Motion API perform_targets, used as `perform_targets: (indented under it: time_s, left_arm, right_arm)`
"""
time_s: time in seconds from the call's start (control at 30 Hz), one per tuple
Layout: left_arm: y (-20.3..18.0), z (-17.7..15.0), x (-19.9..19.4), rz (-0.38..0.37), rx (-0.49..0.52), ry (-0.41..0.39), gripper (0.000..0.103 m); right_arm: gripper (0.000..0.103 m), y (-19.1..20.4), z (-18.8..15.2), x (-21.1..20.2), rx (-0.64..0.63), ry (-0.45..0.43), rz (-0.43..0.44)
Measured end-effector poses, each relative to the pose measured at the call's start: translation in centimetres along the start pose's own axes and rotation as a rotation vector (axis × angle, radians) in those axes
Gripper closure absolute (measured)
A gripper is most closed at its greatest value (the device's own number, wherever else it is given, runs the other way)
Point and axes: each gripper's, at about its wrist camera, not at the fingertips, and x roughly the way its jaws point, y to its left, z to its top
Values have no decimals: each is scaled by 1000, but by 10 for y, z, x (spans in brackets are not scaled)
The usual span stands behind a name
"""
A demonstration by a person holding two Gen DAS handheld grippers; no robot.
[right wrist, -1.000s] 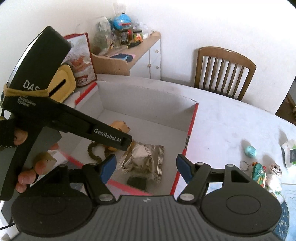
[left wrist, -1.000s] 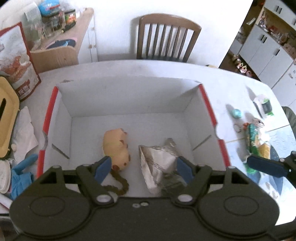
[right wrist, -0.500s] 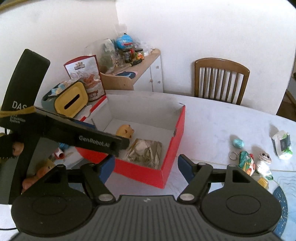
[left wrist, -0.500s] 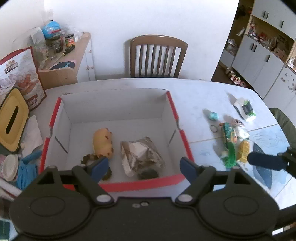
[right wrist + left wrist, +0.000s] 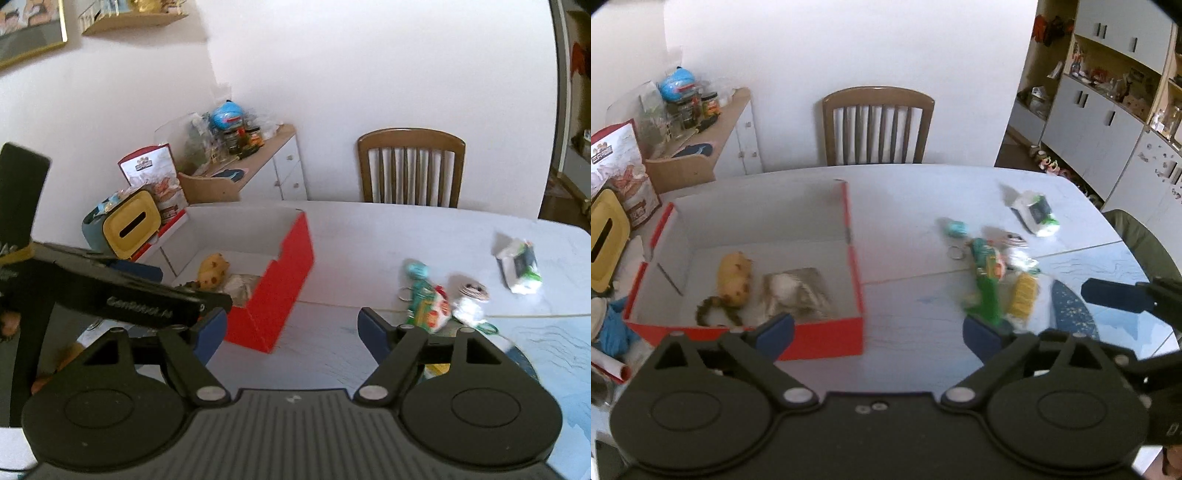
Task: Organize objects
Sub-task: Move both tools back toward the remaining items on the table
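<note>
A red box (image 5: 820, 339) with a white inside stands on the table's left part; it also shows in the right wrist view (image 5: 280, 291). In it lie a yellow plush toy (image 5: 733, 278), a silvery foil bag (image 5: 798, 293) and a brown cord (image 5: 709, 308). Loose items lie to the right: a green packet (image 5: 986, 280), a yellow packet (image 5: 1023, 299), a teal toy (image 5: 955, 227), a white-green pack (image 5: 1034, 214). My left gripper (image 5: 879, 332) is open and empty, above the table beside the box. My right gripper (image 5: 291, 332) is open and empty, high above the table.
A wooden chair (image 5: 875, 125) stands at the table's far side. A yellow tissue box (image 5: 129, 227) and a snack bag (image 5: 620, 177) sit left of the box. A cluttered sideboard (image 5: 243, 162) is behind. Cupboards (image 5: 1108, 110) stand far right.
Both grippers have pulled back and up from the box and swung right. The box now looks smaller and the loose items on the right have come into view.
</note>
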Motion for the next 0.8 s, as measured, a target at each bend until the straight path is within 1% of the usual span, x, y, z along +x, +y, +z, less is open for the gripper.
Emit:
perform_targets:
  time_s: [0.03,0.23,0.43,0.5,0.6,0.8]
  left_arm:
    - [-8,-2,0,7,0,-6,2]
    - [-48,-13,6,1,7,-11,0]
    - [-82,-24,18,-21,29,-43,0]
    - [-89,-27,25,-18,28,-47,0]
    - [-100,-29,35,13,24,-65,0]
    - [-105,-15,57,43,-19,-76,0]
  right_arm:
    - [20,-7,-2,-4,4,-5,-2]
    - [18,-50,-17,-20,6,-6,5]
    - [8,-89,-27,-28,7,-21,0]
    - [6,-100,-28,-26,11,-19,-8]
    - [6,-118,-29,-20,31,-17,-35]
    - [6,-151,-37,1,90,17,-83]
